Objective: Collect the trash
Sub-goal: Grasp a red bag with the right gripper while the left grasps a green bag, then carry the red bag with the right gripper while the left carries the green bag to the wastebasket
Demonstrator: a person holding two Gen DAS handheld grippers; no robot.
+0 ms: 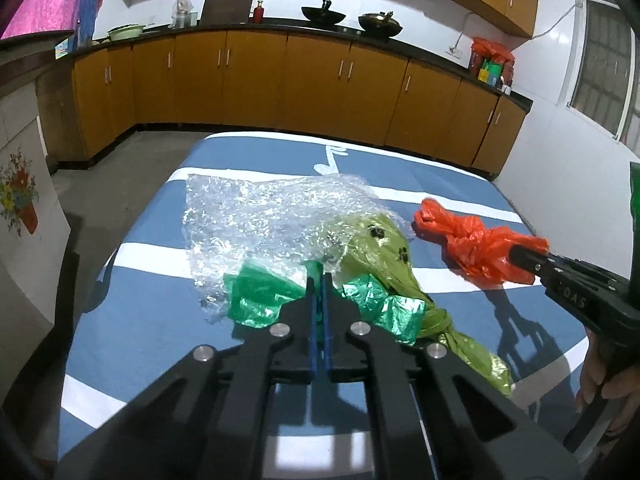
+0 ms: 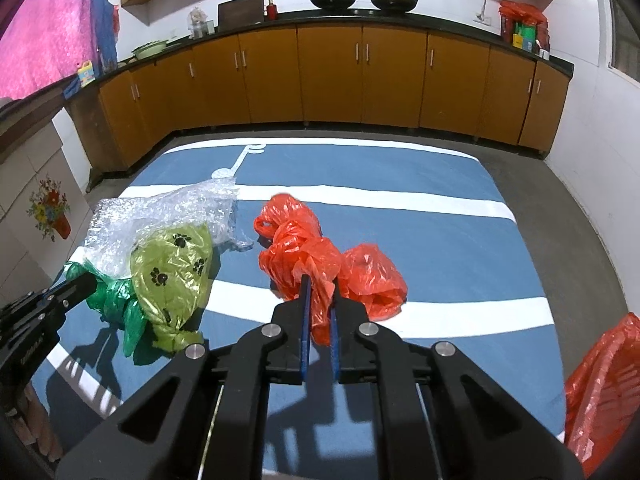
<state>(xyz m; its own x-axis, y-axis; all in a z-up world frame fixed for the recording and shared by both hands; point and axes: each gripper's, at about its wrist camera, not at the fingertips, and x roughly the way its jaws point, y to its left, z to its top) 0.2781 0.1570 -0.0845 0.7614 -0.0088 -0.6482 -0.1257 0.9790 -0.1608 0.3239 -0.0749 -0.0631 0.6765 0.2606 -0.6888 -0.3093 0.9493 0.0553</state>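
1. Two pieces of trash are gripped on the blue-and-white cloth (image 2: pixel 420 216): the left gripper (image 1: pixel 319 280) has its jaws pinched together on the dark green plastic bag (image 1: pixel 260 300), and the right gripper (image 2: pixel 320 292) is clamped on the knotted orange bag (image 2: pixel 304 256).
2. Against the green bag lies an olive bag with paw prints (image 2: pixel 172 268), knotted at its near end.
3. Behind the olive bag, crumpled bubble wrap (image 1: pixel 248 220) overlaps it.
4. Beyond the cloth, wooden cabinets (image 2: pixel 360 76) line the wall.
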